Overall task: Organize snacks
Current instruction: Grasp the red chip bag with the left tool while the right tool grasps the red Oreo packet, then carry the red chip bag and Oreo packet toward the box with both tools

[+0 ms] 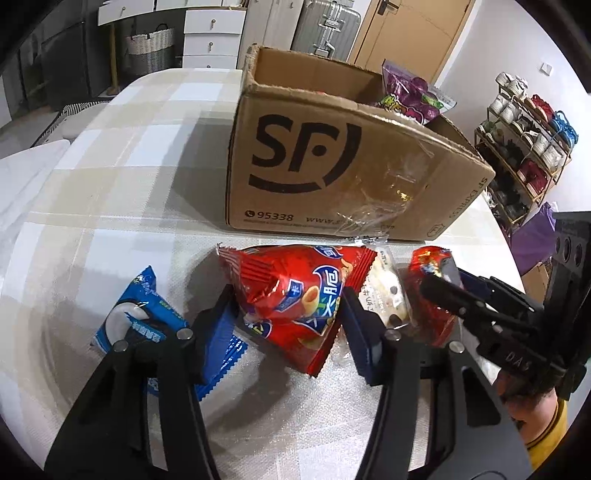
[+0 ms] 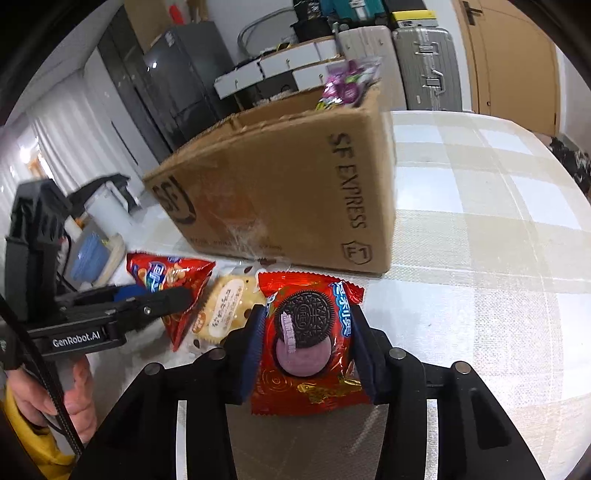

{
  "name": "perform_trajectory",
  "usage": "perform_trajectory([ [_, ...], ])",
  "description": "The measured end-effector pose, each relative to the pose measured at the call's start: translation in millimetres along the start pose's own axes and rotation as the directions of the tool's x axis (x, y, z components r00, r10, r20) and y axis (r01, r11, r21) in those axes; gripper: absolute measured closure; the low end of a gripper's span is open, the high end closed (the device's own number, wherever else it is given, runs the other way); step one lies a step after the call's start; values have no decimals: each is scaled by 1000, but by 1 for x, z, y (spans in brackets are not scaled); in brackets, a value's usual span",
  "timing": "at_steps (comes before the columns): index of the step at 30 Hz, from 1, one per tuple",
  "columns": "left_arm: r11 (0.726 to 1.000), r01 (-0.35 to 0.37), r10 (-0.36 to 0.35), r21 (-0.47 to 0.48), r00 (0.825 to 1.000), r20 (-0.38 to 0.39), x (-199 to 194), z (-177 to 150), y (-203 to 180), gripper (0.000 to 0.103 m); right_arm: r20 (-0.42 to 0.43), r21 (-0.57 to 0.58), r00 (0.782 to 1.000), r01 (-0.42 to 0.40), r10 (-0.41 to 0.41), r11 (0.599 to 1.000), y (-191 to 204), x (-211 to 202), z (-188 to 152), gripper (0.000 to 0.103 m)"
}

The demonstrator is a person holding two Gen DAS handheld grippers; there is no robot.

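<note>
My left gripper (image 1: 288, 314) is shut on a red snack bag (image 1: 291, 299) in front of the cardboard SF box (image 1: 332, 166). My right gripper (image 2: 306, 339) is shut on a red Oreo packet (image 2: 306, 343), also near the box (image 2: 288, 192). In the left wrist view the right gripper (image 1: 443, 280) shows at the right with the Oreo packet (image 1: 428, 258). A blue Oreo packet (image 1: 136, 317) lies on the table at the left. A clear cracker packet (image 1: 388, 291) lies between the two red packets; it also shows in the right wrist view (image 2: 225, 310). A purple snack bag (image 1: 410, 92) sticks out of the box.
The table has a beige checked cloth (image 1: 129, 147). A shelf of small items (image 1: 524, 140) stands at the right. Drawers, a basket (image 1: 149, 48) and suitcases (image 1: 325, 26) stand behind the table. The person's hand (image 2: 70, 391) holds the left gripper.
</note>
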State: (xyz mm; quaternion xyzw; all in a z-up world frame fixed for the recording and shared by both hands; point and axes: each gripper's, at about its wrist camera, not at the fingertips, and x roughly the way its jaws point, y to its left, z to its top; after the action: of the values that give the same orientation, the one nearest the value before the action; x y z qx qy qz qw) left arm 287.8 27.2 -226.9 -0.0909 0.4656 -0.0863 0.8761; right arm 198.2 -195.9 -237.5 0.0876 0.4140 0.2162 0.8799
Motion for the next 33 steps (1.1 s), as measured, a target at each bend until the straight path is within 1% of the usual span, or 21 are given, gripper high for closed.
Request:
perform_trajectory([
  [5, 1000, 4, -4, 4, 1000, 12, -9, -2, -1, 51, 37, 28, 999, -36, 35, 999, -7, -11, -1, 59],
  [9, 1000, -4, 3, 7, 999, 33, -21, -3, -4, 51, 57, 32, 998, -29, 27, 999, -6, -20, -5, 59],
  [11, 1000, -3, 3, 1, 999, 47, -28, -5, -5, 51, 73, 40, 996, -52, 49, 998, -4, -26, -9, 59],
  [14, 1000, 1, -1, 6, 998, 66, -39, -7, -8, 51, 94, 52, 994, -68, 63, 996, -1, -40, -11, 59],
  [17, 1000, 10, -11, 16, 996, 84, -53, -9, -13, 51, 137, 54, 988, -83, 74, 995, 6, -62, -10, 59],
  [22, 999, 24, -28, 36, 991, 130, -82, -12, -24, 51, 216, 18, 972, -96, 90, 995, 25, -104, -2, 59],
  [26, 998, 31, -39, 50, 983, 178, -116, -18, -32, 51, 271, -12, 957, -104, 103, 995, 42, -133, 3, 59],
  [30, 997, 30, -44, 66, 974, 224, -149, -25, -37, 51, 343, -22, 932, -115, 116, 993, 53, -166, 3, 59],
  [33, 997, 29, -47, 75, 967, 252, -174, -30, -40, 51, 382, -49, 916, -107, 117, 993, 65, -188, 3, 59],
])
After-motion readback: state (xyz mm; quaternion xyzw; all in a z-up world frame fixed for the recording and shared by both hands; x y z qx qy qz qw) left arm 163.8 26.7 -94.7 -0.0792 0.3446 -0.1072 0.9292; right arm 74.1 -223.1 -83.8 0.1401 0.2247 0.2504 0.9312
